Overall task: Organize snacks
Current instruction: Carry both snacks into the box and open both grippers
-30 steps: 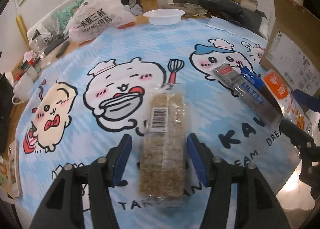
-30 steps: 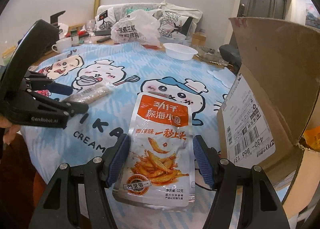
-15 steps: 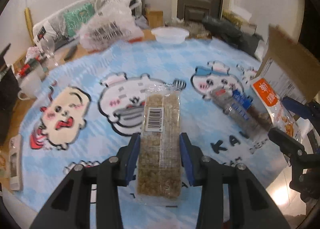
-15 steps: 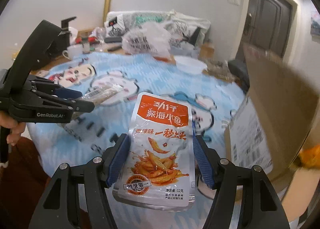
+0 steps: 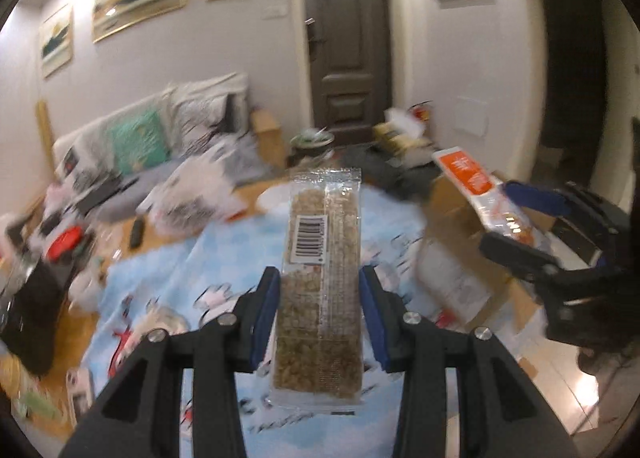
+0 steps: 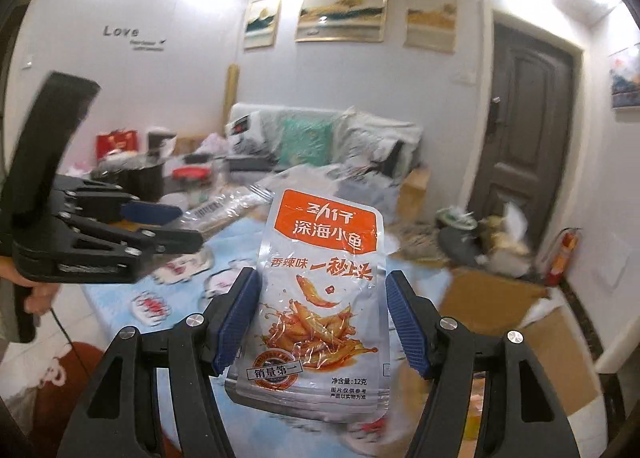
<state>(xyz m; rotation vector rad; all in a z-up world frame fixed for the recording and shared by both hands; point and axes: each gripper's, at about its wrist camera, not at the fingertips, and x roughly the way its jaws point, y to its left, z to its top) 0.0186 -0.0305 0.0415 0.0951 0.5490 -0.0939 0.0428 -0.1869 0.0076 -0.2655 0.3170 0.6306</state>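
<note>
The left gripper (image 5: 320,314) pinches a long clear-wrapped grain bar with a white barcode label (image 5: 322,278) between its blue pads, the bar pointing toward 12 o'clock, raised above the light-blue cartoon-print tablecloth (image 5: 192,270). The right gripper (image 6: 322,322) clamps a silver and orange fish-snack pouch (image 6: 320,282) by its side edges, held upright in the air. In the left wrist view the pouch (image 5: 476,186) sits at 2 o'clock, over a brown cardboard box (image 5: 500,298). Background is motion-blurred.
</note>
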